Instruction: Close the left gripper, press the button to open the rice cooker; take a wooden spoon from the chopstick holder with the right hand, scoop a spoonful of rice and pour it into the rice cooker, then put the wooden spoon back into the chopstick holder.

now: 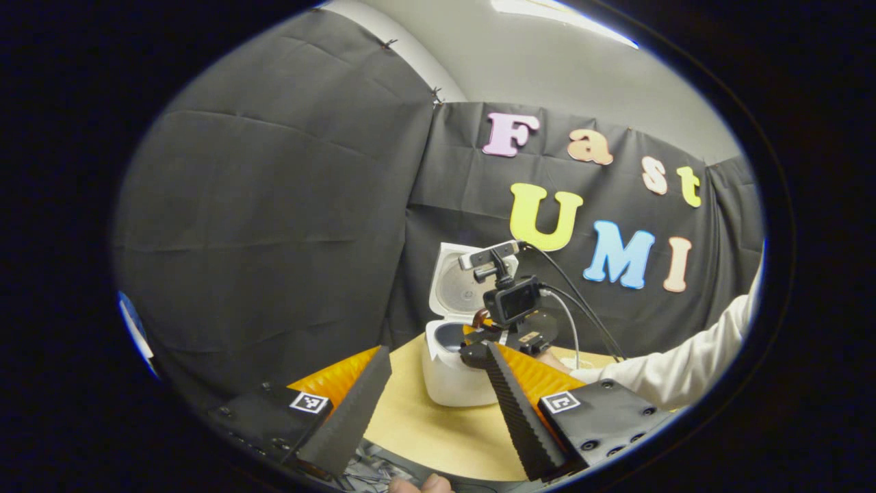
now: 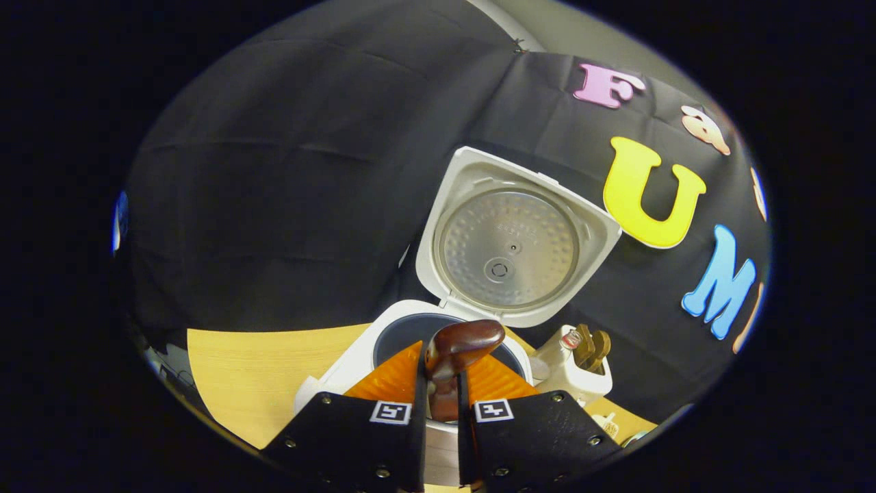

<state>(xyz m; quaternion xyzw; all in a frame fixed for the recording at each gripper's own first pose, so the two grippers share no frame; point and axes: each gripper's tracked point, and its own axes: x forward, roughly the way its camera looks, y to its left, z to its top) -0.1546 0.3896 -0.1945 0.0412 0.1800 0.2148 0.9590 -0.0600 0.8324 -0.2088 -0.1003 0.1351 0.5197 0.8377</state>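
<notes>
Left hand-held gripper (image 1: 431, 383): jaws spread wide, holding nothing; ribbed, wedge-shaped fingers (image 1: 520, 418) hang above the desk, well short of the cooker.
Right hand-held gripper (image 2: 441, 397): closed tight on the spoon's handle, poised over the cooker; in the left gripper view it (image 1: 489, 342) appears at the pot's rim, carrying a camera and cables.
Spoon (image 2: 462, 346): dark, glossy wood, rounded bowl, above the open pot.
Cooker (image 2: 404, 342): white, smooth, boxy with rounded corners; lid (image 2: 510, 246) stands upright, its round metal inner plate dimpled.
Holder (image 2: 571, 373): white, just beside the cooker, with wooden utensils inside.
Desk (image 2: 260, 370): pale wood grain.
Sleeve (image 1: 684, 370): white cloth, behind the right gripper.
</notes>
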